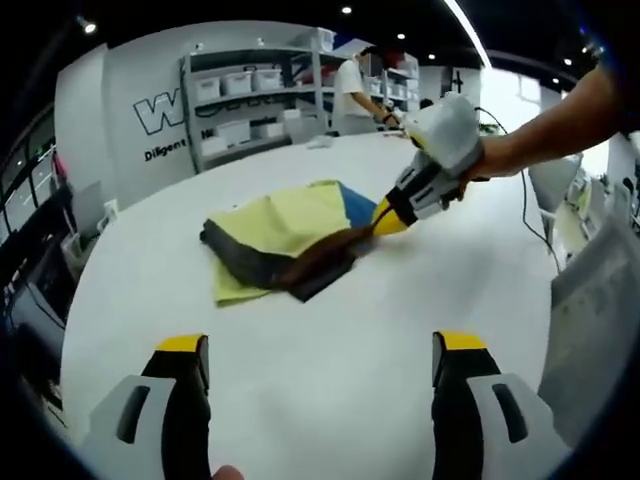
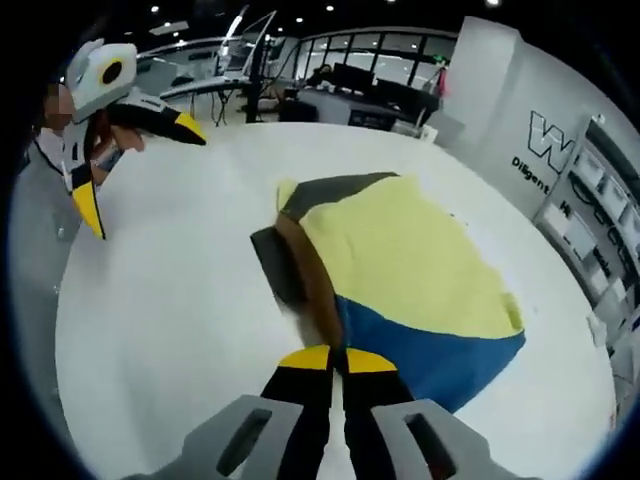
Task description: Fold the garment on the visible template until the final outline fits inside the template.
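The garment [image 1: 285, 235] lies bunched in the middle of the white table [image 1: 320, 400]. It is yellow with dark grey and brown parts. A blue patch [image 2: 430, 355] shows at its edge under the yellow layer [image 2: 410, 255]. My right gripper [image 2: 336, 360] has its jaws together on the brown strip at the garment's near edge. In the left gripper view the right gripper [image 1: 385, 220] comes in from the right in a hand, with brown cloth stretched toward its tip. My left gripper [image 1: 322, 345] hovers open over bare table, well short of the garment. In the right gripper view the left gripper [image 2: 140, 165] is held apart at the upper left.
Shelves with white bins [image 1: 250, 85] stand beyond the table's far edge, and a person [image 1: 352, 90] stands there. A cable [image 1: 525, 200] trails over the table's right side. Grey clothing [image 2: 30, 240] borders the table near the left gripper. Desks and windows [image 2: 370, 95] lie farther off.
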Demonstrator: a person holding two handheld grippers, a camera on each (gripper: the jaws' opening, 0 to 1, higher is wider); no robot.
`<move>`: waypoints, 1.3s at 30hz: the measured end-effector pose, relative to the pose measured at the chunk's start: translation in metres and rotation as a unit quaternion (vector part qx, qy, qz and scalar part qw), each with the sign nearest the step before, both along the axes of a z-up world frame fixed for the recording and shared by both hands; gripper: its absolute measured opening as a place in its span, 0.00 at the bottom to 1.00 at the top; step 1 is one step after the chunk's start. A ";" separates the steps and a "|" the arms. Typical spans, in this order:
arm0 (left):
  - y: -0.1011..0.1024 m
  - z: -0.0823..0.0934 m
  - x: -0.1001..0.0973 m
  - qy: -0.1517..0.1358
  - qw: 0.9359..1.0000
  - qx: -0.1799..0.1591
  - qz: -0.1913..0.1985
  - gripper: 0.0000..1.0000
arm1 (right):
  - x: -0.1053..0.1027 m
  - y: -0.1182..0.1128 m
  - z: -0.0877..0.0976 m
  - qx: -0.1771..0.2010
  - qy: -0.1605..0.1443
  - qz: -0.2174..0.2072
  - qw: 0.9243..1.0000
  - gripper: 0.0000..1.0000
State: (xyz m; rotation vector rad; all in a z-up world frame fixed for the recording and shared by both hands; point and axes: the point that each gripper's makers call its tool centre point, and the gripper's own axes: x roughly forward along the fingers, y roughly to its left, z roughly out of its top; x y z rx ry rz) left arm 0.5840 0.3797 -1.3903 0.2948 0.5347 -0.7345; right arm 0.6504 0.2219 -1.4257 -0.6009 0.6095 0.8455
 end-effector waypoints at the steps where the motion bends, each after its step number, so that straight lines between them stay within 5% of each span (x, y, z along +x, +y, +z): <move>1: 0.000 -0.001 0.001 0.000 1.000 0.002 -0.001 0.88 | -0.001 0.001 0.000 0.000 0.001 0.002 1.000 0.00; 17: -0.008 -0.015 0.030 -0.015 0.997 0.050 -0.063 0.72 | -0.034 0.006 0.019 -0.032 -0.017 0.096 0.995 0.00; 28: -0.021 -0.024 0.046 -0.045 0.983 0.109 -0.144 0.54 | -0.054 0.002 0.018 -0.046 -0.014 0.134 0.990 0.00; 37: -0.032 -0.035 0.053 -0.069 0.960 0.163 -0.218 0.38 | -0.066 -0.002 0.017 -0.057 -0.012 0.162 0.985 0.00; 39: -0.035 -0.034 0.055 -0.070 0.959 0.163 -0.221 0.37 | -0.066 -0.003 0.019 -0.056 -0.014 0.162 0.985 0.00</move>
